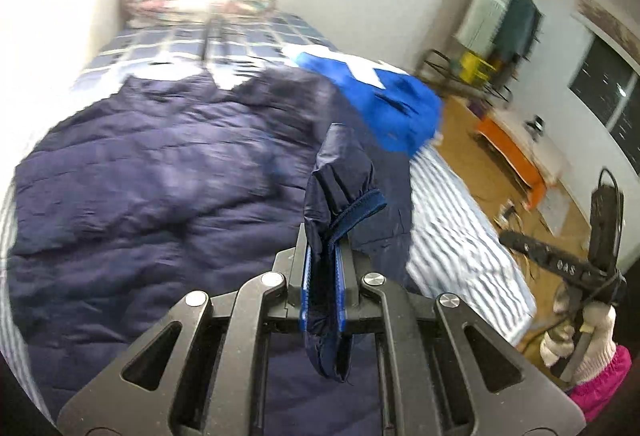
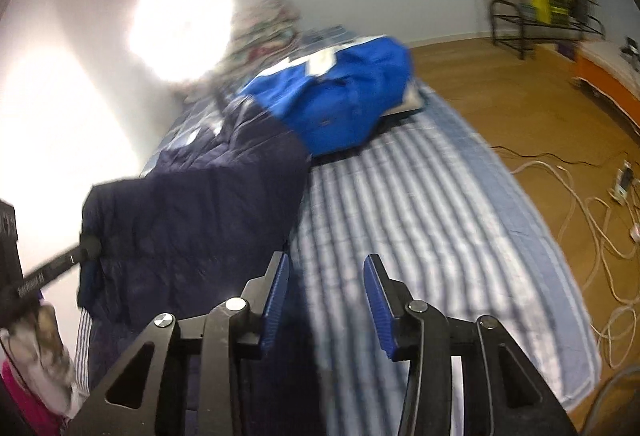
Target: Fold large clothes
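Note:
A large navy quilted jacket (image 1: 152, 176) lies spread on the bed; it also shows in the right wrist view (image 2: 200, 204). My left gripper (image 1: 323, 248) is shut on the jacket's sleeve cuff (image 1: 348, 204) and holds it up above the jacket body. My right gripper (image 2: 326, 268) is open and empty above the striped bedsheet (image 2: 420, 220), just right of the jacket. The left gripper (image 2: 86, 246) shows at the left of the right wrist view, holding navy cloth. The right gripper's body (image 1: 560, 264) shows at the right of the left wrist view; its fingertips are hidden there.
A bright blue garment (image 2: 340, 96) lies at the far end of the bed, also in the left wrist view (image 1: 384, 104). A pile of bedding (image 2: 264, 28) sits by the wall. Cables (image 2: 592, 216) lie on the wooden floor. An orange cabinet (image 1: 516, 152) stands at the right.

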The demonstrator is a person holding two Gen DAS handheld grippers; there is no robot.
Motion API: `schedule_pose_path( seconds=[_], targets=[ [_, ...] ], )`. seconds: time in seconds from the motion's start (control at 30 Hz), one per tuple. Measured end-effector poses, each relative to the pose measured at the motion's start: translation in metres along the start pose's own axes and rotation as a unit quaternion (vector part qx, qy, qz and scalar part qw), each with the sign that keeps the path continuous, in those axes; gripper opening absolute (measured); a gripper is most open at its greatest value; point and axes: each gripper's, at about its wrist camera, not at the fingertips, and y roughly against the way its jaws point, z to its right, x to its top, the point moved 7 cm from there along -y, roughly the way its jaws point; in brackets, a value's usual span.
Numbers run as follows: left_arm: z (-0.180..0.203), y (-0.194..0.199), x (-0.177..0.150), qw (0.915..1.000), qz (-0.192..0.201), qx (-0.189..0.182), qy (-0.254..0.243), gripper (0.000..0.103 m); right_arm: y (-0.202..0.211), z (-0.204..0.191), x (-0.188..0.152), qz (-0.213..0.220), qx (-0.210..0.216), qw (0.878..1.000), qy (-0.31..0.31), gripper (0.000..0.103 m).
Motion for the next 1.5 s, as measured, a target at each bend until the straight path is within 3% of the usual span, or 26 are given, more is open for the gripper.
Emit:
schedule_pose_path(
  seconds=[0.3, 0.53, 0.73, 0.97, 1.17, 1.27, 1.5],
  targets=[
    [-0.121, 0.010, 0.009, 0.9948, 0.027, 0.093, 0.031, 0.007, -0.071, -0.070, 0.005, -0.043, 0.021, 0.998, 0.048, 0.039],
    [-0.209, 0.013, 0.014, 0.9850, 0.040, 0.148, 0.081, 0.007, -0.117, -0.105, 0.011, -0.067, 0.018, 0.995, 0.071, 0.039],
    [-0.276, -0.005, 0.007, 0.9752, 0.026, 0.181, 0.124, 0.007, -0.140, -0.122, 0.016, -0.075, 0.016, 0.994, 0.081, 0.039],
    [-0.308, -0.030, 0.005, 0.9711, 0.020, 0.199, 0.131, 0.007, -0.161, -0.127, 0.012, -0.088, -0.010, 0.991, 0.101, 0.039],
    [-0.328, -0.054, -0.011, 0.9669, -0.010, 0.210, 0.145, 0.008, -0.173, -0.115, 0.012, -0.098, -0.026, 0.990, 0.098, 0.039],
    [-0.328, -0.064, -0.014, 0.9686, -0.016, 0.221, 0.112, 0.008, -0.176, -0.107, 0.010, -0.103, -0.028, 0.991, 0.086, 0.039],
    [-0.335, -0.071, 0.007, 0.9681, 0.009, 0.231, 0.097, 0.008, -0.179, -0.099, 0.003, -0.109, -0.041, 0.989, 0.088, 0.039]
  ],
)
